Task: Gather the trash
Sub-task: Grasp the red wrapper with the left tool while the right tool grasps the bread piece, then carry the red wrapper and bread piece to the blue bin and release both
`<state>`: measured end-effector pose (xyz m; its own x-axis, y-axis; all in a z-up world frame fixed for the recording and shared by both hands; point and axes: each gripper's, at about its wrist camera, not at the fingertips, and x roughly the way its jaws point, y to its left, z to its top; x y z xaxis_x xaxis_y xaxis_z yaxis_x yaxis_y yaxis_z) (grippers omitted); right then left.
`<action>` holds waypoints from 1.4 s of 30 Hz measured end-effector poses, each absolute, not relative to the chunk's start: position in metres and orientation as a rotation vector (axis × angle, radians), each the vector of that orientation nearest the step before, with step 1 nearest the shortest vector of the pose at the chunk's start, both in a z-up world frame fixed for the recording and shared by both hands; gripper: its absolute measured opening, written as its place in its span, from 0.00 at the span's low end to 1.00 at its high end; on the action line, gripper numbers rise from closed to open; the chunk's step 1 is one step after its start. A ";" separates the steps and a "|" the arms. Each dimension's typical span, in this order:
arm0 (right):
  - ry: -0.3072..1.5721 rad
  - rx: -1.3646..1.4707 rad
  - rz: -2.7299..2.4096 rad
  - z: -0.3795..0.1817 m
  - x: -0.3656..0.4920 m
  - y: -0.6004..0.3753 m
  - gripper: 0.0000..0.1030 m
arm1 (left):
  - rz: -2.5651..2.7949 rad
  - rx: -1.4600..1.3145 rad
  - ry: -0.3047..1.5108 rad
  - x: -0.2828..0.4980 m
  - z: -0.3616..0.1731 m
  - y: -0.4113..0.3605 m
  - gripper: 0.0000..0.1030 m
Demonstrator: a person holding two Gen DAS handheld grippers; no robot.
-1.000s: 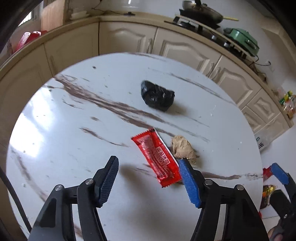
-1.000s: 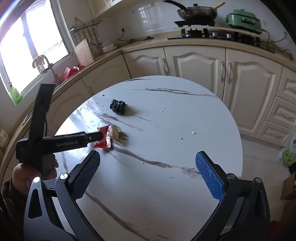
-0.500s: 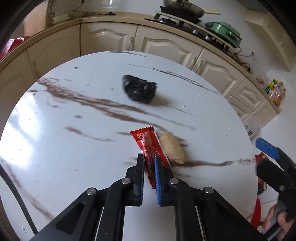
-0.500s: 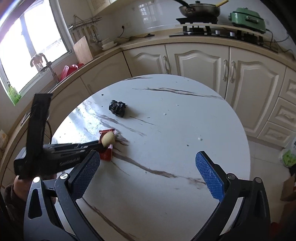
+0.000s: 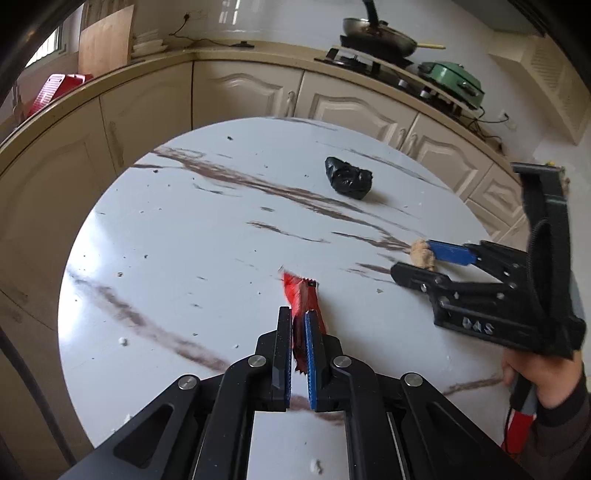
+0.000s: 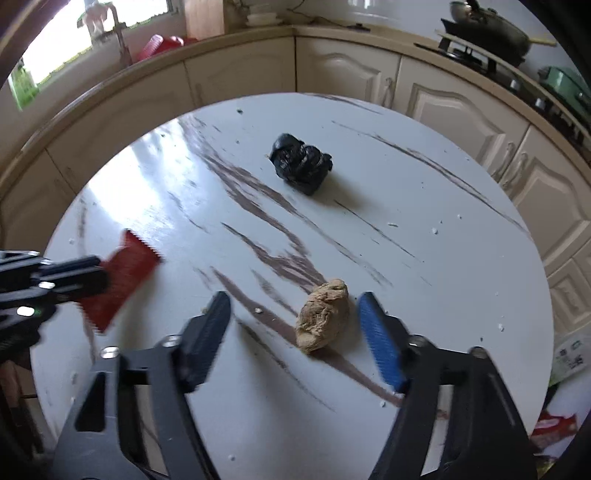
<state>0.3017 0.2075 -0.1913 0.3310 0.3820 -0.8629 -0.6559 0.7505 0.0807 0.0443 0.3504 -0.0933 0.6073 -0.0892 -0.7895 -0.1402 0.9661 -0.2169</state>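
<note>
My left gripper [image 5: 297, 314] is shut on a red snack wrapper [image 5: 300, 293] and holds it over the white marble table [image 5: 184, 229]. In the right wrist view the wrapper [image 6: 122, 273] hangs from the left gripper at the left edge. My right gripper [image 6: 295, 306] is open, its fingers on either side of a crumpled brown paper ball [image 6: 323, 319] that lies on the table. The ball [image 5: 421, 253] also shows at the right gripper's tips in the left wrist view. A crumpled black plastic bag [image 6: 301, 162] lies farther back on the table.
Cream kitchen cabinets [image 6: 354, 74] curve around behind the table. A stove with a wok [image 5: 376, 33] and a green appliance [image 5: 454, 79] sit on the counter at the back right. Some packaging [image 6: 554, 424] lies on the floor at the right.
My left gripper closed on the red wrapper and lifted it off the table toward the left. My right gripper moved in low over the table and now straddles the brown paper ball.
</note>
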 end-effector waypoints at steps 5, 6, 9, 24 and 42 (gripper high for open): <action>1.022 -0.276 0.734 -0.190 0.300 0.192 0.26 | -0.013 -0.269 0.890 0.047 -0.085 0.340 0.03; 1.023 -0.272 0.733 -0.190 0.300 0.189 0.26 | -0.018 -0.263 0.891 0.047 -0.086 0.335 0.03; 1.030 -0.235 0.761 -0.188 0.291 0.173 0.25 | 0.003 -0.272 0.904 0.048 -0.087 0.330 0.05; 0.981 -0.041 0.837 -0.181 0.268 0.118 0.25 | 0.190 -0.226 0.888 0.081 -0.117 0.321 0.03; 0.871 0.185 0.838 -0.155 0.233 0.013 0.25 | -0.055 -0.196 0.779 0.063 -0.066 0.199 0.02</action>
